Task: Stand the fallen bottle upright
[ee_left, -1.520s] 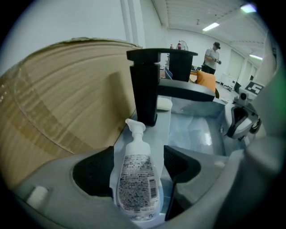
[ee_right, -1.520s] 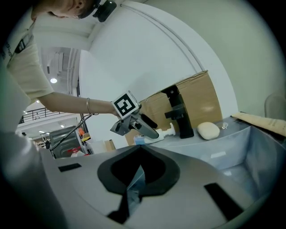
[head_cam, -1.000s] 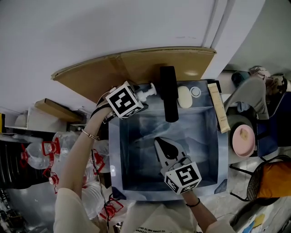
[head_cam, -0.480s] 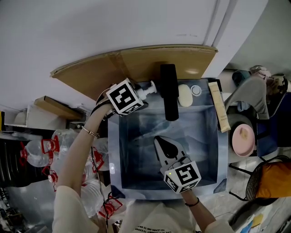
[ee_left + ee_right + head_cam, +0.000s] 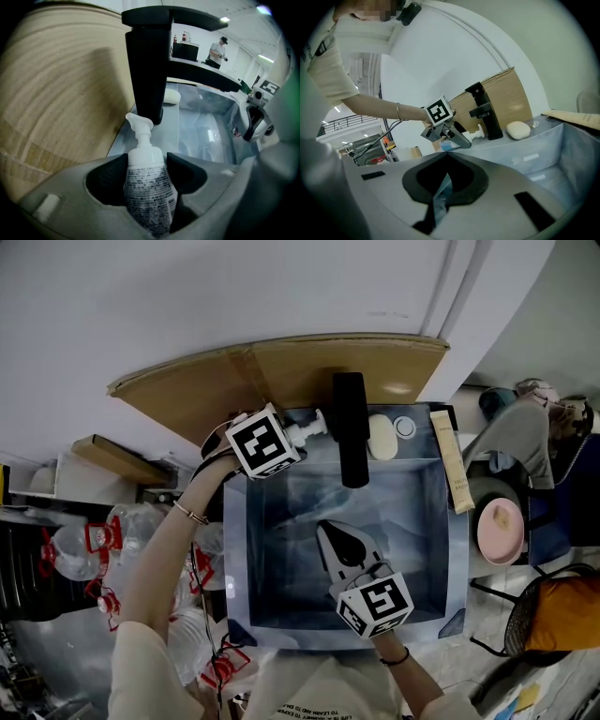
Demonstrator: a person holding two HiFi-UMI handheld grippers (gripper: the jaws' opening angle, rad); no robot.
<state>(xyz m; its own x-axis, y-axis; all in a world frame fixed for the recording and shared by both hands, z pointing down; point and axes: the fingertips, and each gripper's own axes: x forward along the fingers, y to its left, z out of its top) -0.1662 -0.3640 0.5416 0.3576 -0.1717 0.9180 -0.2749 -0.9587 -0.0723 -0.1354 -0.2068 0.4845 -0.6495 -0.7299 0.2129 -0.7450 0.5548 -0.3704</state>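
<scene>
A white pump bottle [image 5: 147,187] with small dark print lies on its side on the sink's back left ledge, its pump head [image 5: 305,432] pointing at the black faucet [image 5: 349,427]. My left gripper [image 5: 147,165] reaches steeply down over it. Its jaws have just been closing, and both pads now touch the bottle's sides. The right gripper view shows the left gripper [image 5: 459,136] at the bottle [image 5: 477,134] from across the basin. My right gripper [image 5: 339,542] hovers low over the sink basin [image 5: 427,549], shut, with nothing in it.
A pale soap bar [image 5: 381,439] lies on the ledge right of the faucet. Brown cardboard [image 5: 281,376] leans behind the sink. A long tan box [image 5: 450,470] lies along the right rim, with a pink bowl [image 5: 502,526] beyond it. Several plastic bottles [image 5: 94,559] are piled on the left.
</scene>
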